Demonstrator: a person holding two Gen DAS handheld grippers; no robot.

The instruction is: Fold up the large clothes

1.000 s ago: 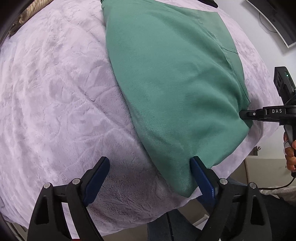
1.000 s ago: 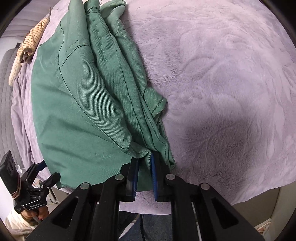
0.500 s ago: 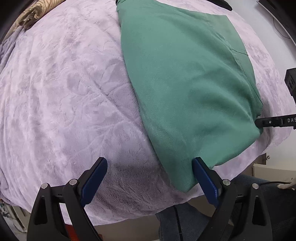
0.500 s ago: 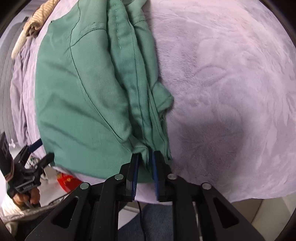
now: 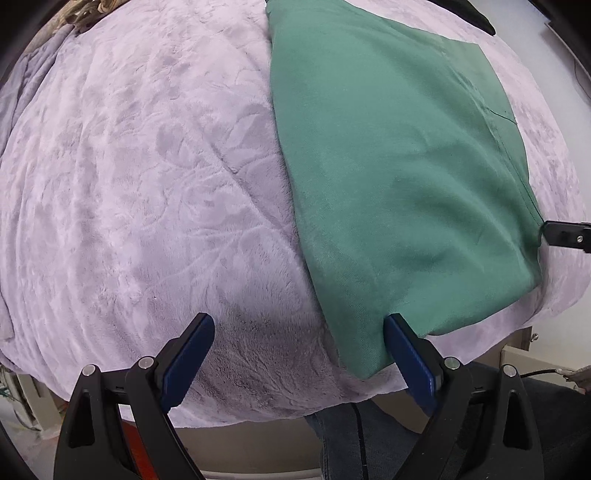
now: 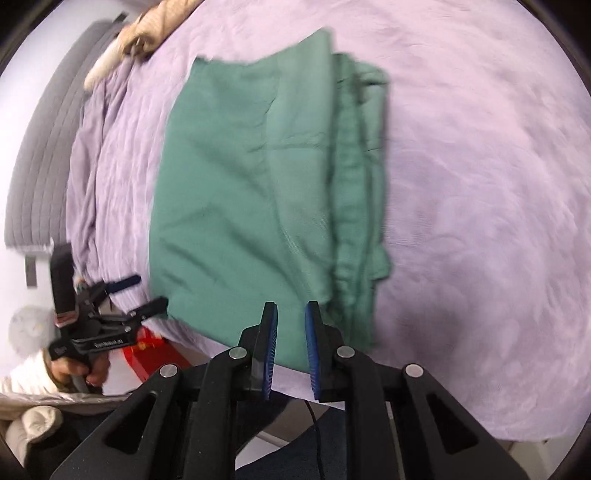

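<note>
A large green garment (image 5: 399, 177) lies folded lengthwise on a lilac plush blanket (image 5: 147, 184). My left gripper (image 5: 299, 354) is wide open and empty, just off the garment's near left corner. In the right wrist view the garment (image 6: 258, 184) shows flat, with bunched layers along its right edge. My right gripper (image 6: 290, 325) is part open and empty, raised just short of the garment's near edge. The left gripper shows there too (image 6: 136, 295), and the right gripper's tip shows in the left wrist view (image 5: 565, 236).
The blanket (image 6: 480, 184) covers a bed whose near edge runs just in front of both grippers. A beige patterned cloth (image 6: 147, 33) and a grey padded headboard (image 6: 40, 155) lie at the far left. A red object (image 6: 151, 354) sits on the floor below the bed edge.
My right gripper has opened, let go of the garment's edge and pulled back and up. My left gripper stayed open and drew back slightly.
</note>
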